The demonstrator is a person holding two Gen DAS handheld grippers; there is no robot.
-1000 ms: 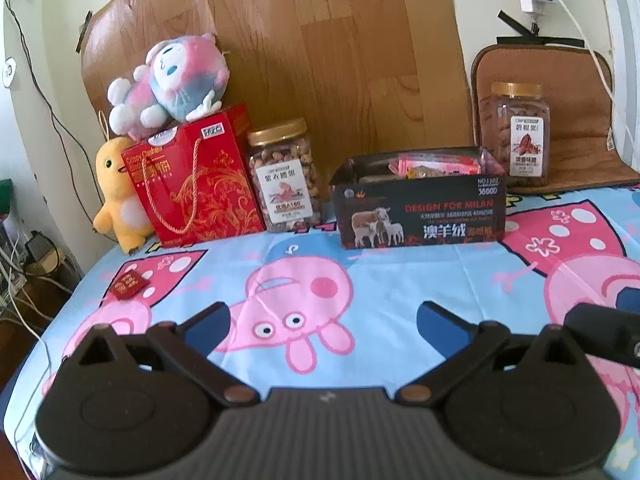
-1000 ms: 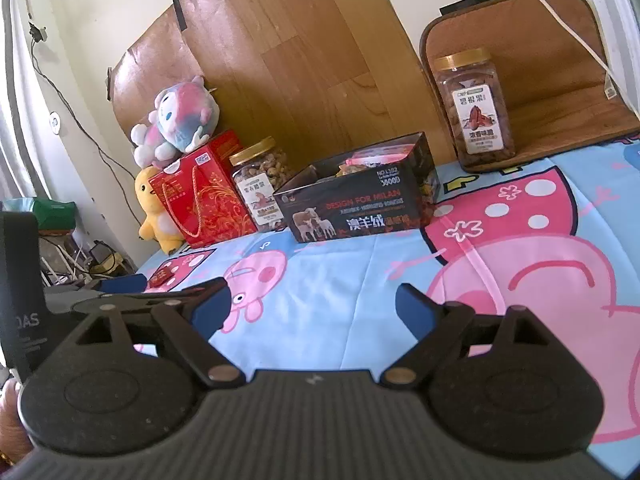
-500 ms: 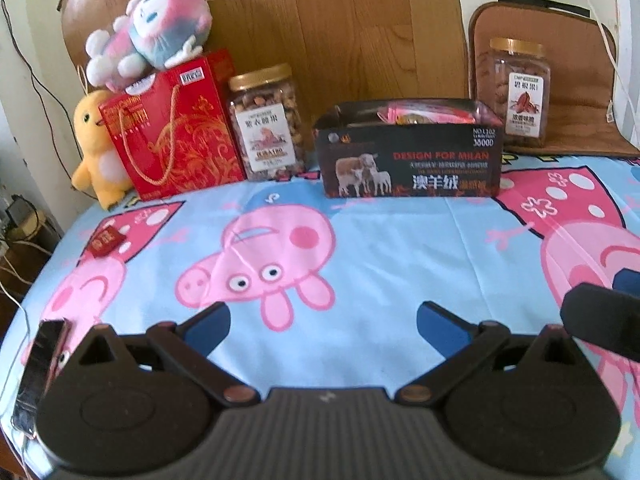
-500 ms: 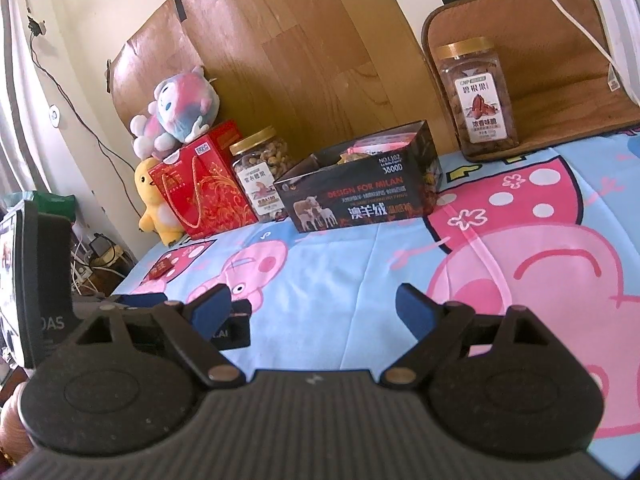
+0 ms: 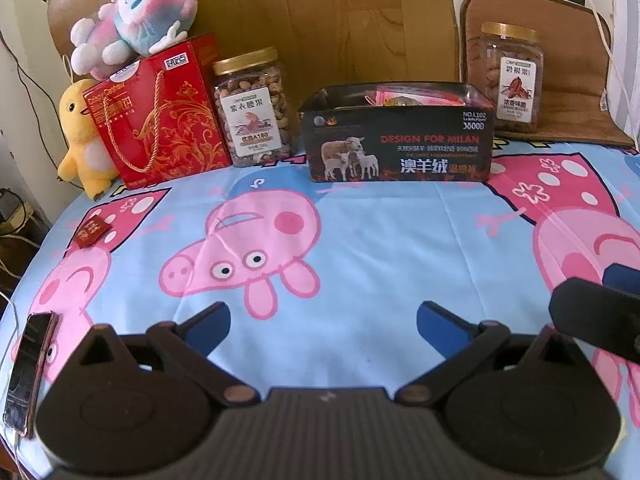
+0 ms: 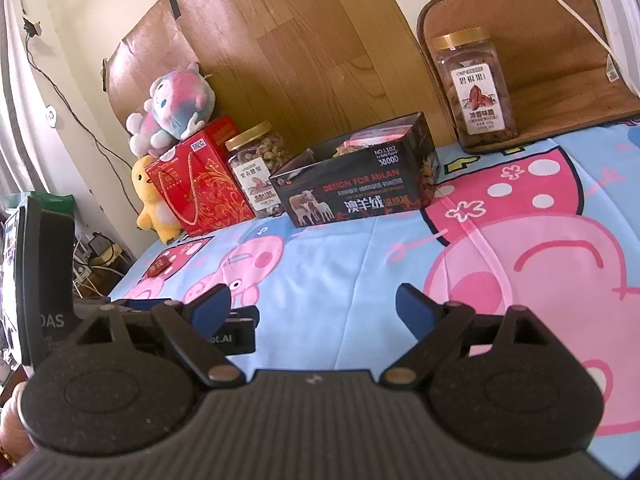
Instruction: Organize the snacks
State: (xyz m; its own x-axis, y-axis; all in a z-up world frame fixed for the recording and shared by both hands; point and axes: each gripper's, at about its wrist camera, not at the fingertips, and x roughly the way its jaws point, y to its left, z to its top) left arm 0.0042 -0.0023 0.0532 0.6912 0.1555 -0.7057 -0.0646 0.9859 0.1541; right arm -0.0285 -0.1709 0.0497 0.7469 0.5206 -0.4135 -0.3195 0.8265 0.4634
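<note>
A black cardboard box (image 5: 400, 140) (image 6: 352, 184) with snack packets inside stands at the back of the table. Left of it are a nut jar (image 5: 252, 108) (image 6: 260, 168) with a gold lid and a red gift bag (image 5: 160, 116) (image 6: 200, 184). A second nut jar (image 5: 512, 76) (image 6: 474, 88) stands at the back right on a brown mat. A small red packet (image 5: 91, 232) (image 6: 158, 266) lies near the left edge. My left gripper (image 5: 322, 326) is open over the cartoon tablecloth, holding nothing. My right gripper (image 6: 314, 310) is open too, empty, to the right of the left one.
Two plush toys (image 5: 136, 20) sit by and on the red bag. A phone (image 5: 28, 372) lies at the table's near-left edge. A wooden board (image 5: 340, 20) leans on the wall behind. Cables hang at the left and right.
The left gripper has tilted further down: the objects at the back have risen in its view and the phone has come into sight. The right gripper has stayed put.
</note>
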